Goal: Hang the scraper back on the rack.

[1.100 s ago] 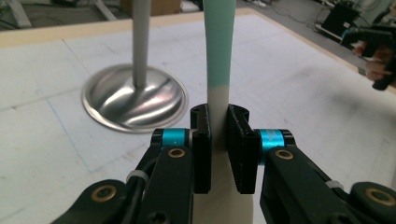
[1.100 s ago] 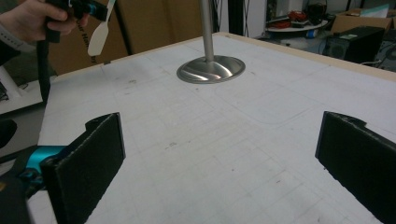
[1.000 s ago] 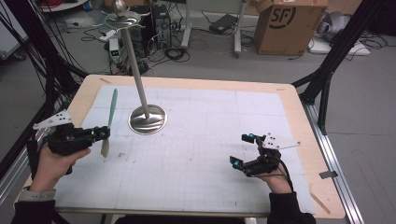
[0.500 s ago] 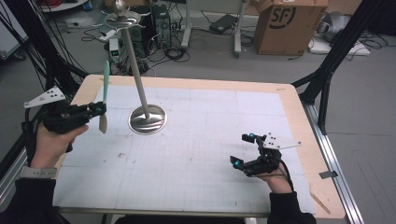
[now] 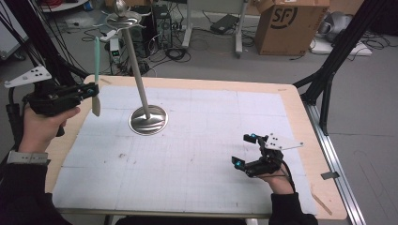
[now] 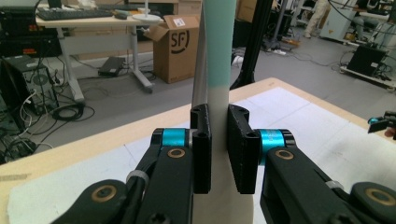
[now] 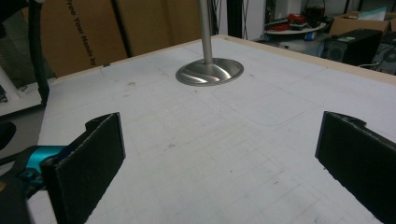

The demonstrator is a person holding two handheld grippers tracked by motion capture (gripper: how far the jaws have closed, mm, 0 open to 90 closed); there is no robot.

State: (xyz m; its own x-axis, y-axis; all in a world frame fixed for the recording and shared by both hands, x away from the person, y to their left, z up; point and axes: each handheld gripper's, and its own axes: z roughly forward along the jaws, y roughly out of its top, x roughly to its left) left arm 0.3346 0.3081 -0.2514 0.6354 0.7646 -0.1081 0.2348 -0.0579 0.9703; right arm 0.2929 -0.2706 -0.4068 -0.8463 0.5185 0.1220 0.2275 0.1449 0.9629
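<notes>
Green and white spatula (image 5: 96, 75) held upright above the table's (image 5: 300, 112) left edge, clamped near its pale lower end between the left gripper's (image 5: 88, 90) jaws. Beside it, metal stand (image 5: 148, 119) on the white mat (image 5: 197, 154). Right gripper (image 5: 244, 150) resting low near the right edge, jaws spread wide, gripping nothing.

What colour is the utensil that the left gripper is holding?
The utensil is mint green above and cream-white where the jaws clamp it, clearest in the left gripper view.

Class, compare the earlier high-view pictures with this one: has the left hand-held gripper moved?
Yes. The left hand-held gripper, carrying the spatula, has risen and drifted left, away from the steel stand's base.
</notes>
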